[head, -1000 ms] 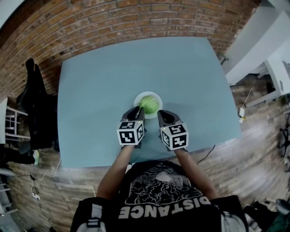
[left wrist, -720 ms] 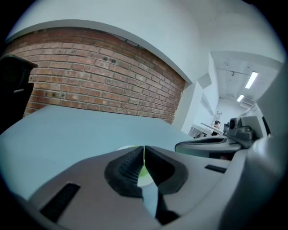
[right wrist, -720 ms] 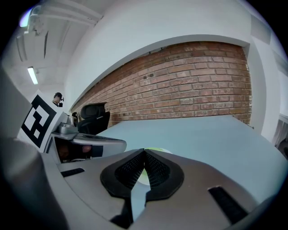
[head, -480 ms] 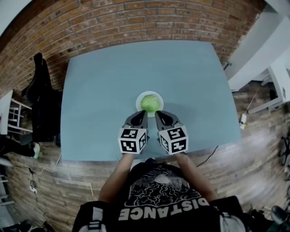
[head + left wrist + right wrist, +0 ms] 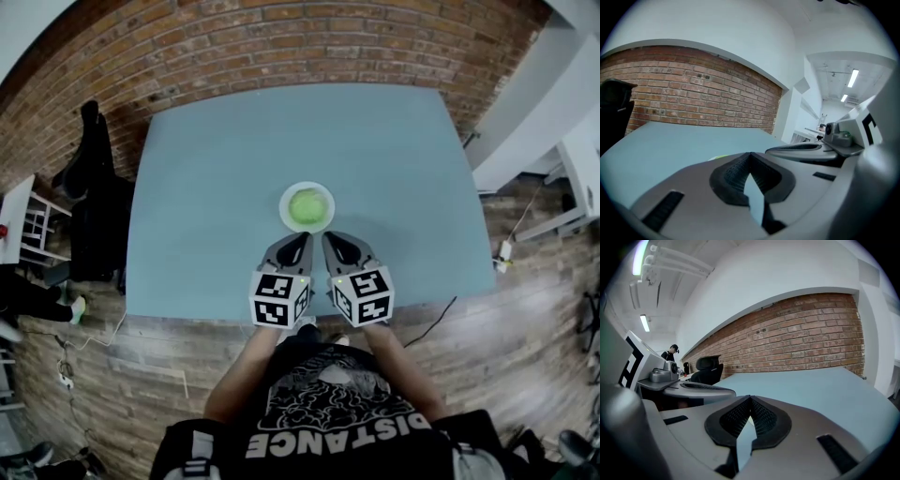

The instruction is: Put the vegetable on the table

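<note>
The vegetable (image 5: pixel 307 204) sat on a white dish (image 5: pixel 284 213), just beyond the fingertips; left gripper (image 5: pixel 302 239) and right gripper (image 5: pixel 329 238) were both closed on nothing.

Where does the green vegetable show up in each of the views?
Head view: green vegetable at centre, in a white dish.
Left gripper view: only a pale-green sliver above the left tool.
Right gripper view: not visible behind the right tool.
Shared landmark: the brick wall.
</note>
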A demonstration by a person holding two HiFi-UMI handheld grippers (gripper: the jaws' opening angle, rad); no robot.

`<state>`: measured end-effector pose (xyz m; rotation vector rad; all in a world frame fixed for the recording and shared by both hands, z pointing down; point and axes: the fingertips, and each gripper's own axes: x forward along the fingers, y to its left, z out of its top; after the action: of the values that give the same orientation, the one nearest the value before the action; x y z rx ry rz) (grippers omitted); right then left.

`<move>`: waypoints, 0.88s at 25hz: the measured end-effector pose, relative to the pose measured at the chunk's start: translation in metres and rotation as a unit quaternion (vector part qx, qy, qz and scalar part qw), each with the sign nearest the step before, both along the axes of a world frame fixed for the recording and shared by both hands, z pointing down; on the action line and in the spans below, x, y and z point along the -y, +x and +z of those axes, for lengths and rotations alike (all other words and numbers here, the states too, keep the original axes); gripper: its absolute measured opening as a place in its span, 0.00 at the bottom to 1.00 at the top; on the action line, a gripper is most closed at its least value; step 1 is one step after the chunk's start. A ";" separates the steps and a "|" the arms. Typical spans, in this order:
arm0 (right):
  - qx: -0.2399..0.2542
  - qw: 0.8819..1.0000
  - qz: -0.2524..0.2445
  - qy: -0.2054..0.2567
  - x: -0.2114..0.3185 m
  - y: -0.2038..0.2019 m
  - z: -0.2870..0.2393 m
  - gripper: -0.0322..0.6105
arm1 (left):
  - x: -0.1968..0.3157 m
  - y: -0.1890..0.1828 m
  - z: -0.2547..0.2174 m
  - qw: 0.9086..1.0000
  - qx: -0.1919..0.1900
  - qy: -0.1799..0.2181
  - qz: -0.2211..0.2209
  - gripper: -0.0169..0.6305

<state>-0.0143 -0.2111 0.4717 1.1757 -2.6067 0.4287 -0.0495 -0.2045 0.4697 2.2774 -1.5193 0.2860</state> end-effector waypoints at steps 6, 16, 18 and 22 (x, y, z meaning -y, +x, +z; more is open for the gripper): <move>0.008 1.000 -0.014 0.006 -0.016 0.006 -0.008 0.06 | -0.015 0.009 -0.009 1.000 0.005 0.008 -0.011 0.03; 0.008 0.999 -0.034 0.016 -0.038 0.009 -0.010 0.06 | -0.037 0.011 -0.010 0.999 0.011 0.014 -0.035 0.03; 0.009 0.999 -0.037 0.018 -0.039 0.008 -0.011 0.06 | -0.038 0.010 -0.010 0.999 0.012 0.014 -0.038 0.03; 0.009 0.999 -0.041 0.020 -0.041 0.007 -0.012 0.06 | -0.040 0.011 -0.009 0.999 0.016 0.013 -0.037 0.03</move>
<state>-0.0072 -0.1700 0.4594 1.0764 -2.6803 0.3746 -0.0384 -0.1645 0.4604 2.2404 -1.6277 0.2837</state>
